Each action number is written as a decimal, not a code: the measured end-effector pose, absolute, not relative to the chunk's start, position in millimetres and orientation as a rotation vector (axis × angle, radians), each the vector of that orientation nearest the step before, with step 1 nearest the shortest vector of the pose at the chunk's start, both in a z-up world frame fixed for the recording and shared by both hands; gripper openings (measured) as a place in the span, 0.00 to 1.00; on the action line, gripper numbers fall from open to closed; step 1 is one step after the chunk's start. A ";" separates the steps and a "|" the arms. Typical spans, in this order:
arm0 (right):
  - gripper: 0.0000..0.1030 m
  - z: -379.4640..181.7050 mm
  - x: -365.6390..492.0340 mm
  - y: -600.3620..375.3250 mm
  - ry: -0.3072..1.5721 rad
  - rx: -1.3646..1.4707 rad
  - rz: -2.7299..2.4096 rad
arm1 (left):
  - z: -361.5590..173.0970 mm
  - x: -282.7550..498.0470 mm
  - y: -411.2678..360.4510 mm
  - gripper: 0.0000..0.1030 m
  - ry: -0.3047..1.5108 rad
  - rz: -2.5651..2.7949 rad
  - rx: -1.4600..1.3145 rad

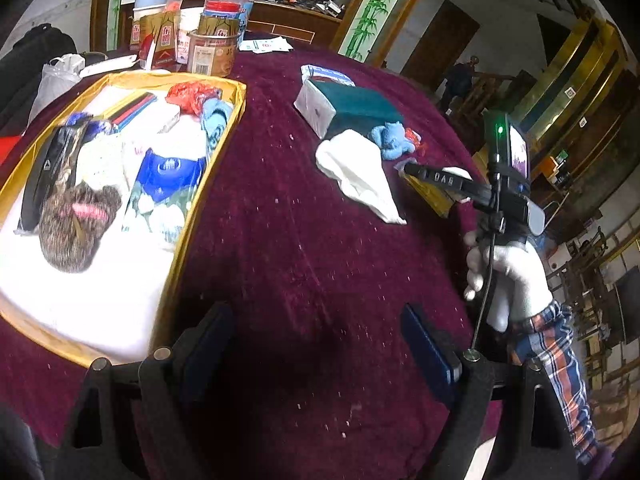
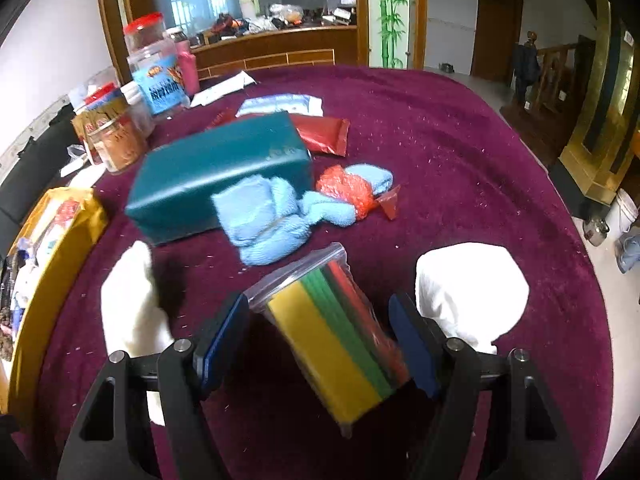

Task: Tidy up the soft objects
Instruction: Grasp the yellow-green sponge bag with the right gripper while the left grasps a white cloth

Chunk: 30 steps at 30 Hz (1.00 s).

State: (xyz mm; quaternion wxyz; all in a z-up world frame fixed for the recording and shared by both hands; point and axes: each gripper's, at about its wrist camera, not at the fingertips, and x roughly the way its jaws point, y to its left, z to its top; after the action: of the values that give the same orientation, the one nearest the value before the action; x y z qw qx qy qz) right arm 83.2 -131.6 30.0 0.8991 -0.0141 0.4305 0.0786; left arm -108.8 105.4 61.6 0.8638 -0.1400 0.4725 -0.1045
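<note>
Right gripper (image 2: 320,344): jaws apart, straddling a clear zip bag of coloured sponges (image 2: 340,344) (yellow, green, red layers). The bag lies skewed between the blue pads (image 2: 222,344). I can't see either pad pressing it, so I read this as not gripped yet. White cloth (image 2: 472,292) sits just right of the right finger, more white cloth (image 2: 132,304) left of the left one.

Left gripper (image 1: 320,356): jaws wide apart, nothing between them, over bare maroon tablecloth (image 1: 300,240). The gold-edged tray (image 1: 200,184) is just to its left.

Step in hand, as I judge it: pick up the sponge bag and take it to the tray.
- Square the jaws to the bag's long sides before closing, since it's angled now and could twist out.
- Catch the sponge block, not the loose plastic at the zip end.
- Close gently. It's foam and will squash.
- Keep the white cloth out of the pinch.

Further out from the right gripper: a light blue towel bundle (image 2: 272,216) with red mesh (image 2: 348,192), touching a teal box (image 2: 220,176); jars at far left.

The tray already holds a fuzzy brown item (image 1: 76,224) and a blue-and-white pack (image 1: 164,184); free space is at its near end, so drop there.
</note>
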 end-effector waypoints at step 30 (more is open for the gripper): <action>0.43 17.8 79.9 -151.7 0.964 0.111 0.291 | 2.8 74.8 8.4 0.87 0.961 -0.087 0.012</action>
State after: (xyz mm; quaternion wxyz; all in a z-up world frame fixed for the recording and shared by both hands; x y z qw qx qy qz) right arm 79.9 -151.7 17.8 0.8744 0.0531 0.4616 0.1393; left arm 74.8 8.4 2.8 0.8858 0.0056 0.4621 -0.0420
